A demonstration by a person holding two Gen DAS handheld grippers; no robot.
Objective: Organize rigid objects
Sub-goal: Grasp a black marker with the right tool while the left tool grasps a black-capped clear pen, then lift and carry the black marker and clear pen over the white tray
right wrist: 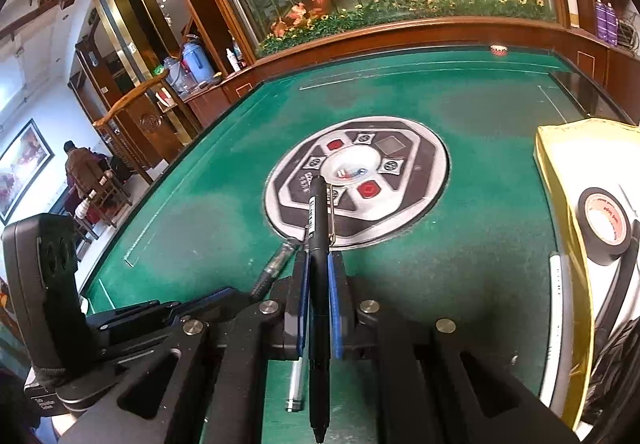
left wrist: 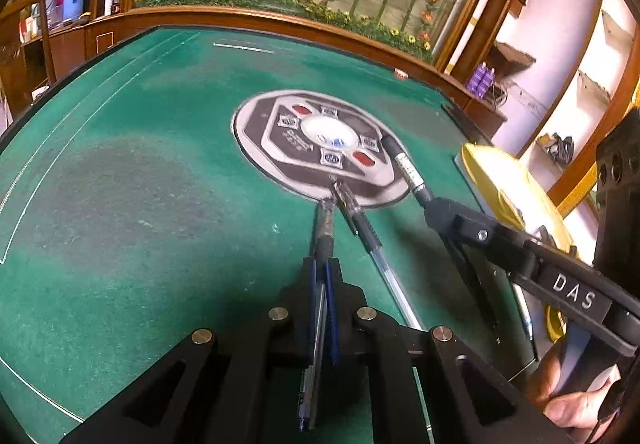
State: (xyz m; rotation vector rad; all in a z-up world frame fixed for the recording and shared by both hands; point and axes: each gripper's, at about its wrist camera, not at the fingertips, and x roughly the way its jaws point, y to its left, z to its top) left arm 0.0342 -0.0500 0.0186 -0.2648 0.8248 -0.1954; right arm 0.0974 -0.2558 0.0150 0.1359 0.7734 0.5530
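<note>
From the left wrist, the left gripper [left wrist: 325, 268] pinches a clear pen [left wrist: 320, 308] between its blue pads, tip aimed at the round dial [left wrist: 320, 148] in the green table [left wrist: 120, 164]; a second pen [left wrist: 372, 240] lies on the felt just right of it, cap touching the dial's near edge, and the right gripper [left wrist: 430, 206] pinches a black pen [left wrist: 404, 164] over the dial's right rim. From the right wrist, that black pen [right wrist: 319, 284] stands clamped, near the dial [right wrist: 356, 180]; a yellow box [right wrist: 568, 244] with a tape roll [right wrist: 604, 224] sits right of it
</note>
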